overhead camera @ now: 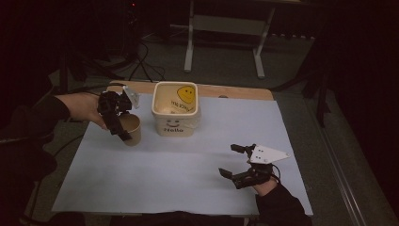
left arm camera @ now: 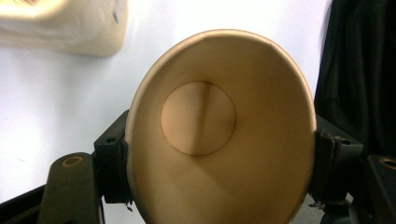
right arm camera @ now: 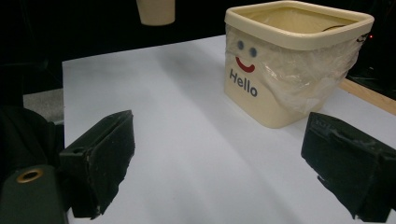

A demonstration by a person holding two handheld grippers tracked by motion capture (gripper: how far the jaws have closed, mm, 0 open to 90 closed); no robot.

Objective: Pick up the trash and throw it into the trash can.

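A tan paper cup (overhead camera: 132, 130) hangs a little above the pale sheet at the left, tilted, with my left gripper (overhead camera: 123, 133) shut on its sides. In the left gripper view the empty cup (left arm camera: 219, 140) faces me mouth-first, squeezed into an oval between the two black pads (left arm camera: 112, 158). A cream square bin (overhead camera: 176, 123) with a smiley and "Hello" stands just right of the cup, a clear bag lining it. My right gripper (overhead camera: 228, 160) rests open near the front right, nothing between its jaws. In the right gripper view (right arm camera: 233, 172) the bin (right arm camera: 261, 93) and the cup (right arm camera: 156, 11) lie ahead.
A pale sheet (overhead camera: 179, 169) covers most of the wooden table, whose bare edge (overhead camera: 235, 92) shows behind the bin. A white desk frame (overhead camera: 189, 47) and cables (overhead camera: 141, 66) stand on the dark floor beyond. A dark sleeve (left arm camera: 355, 70) is close to the cup's right.
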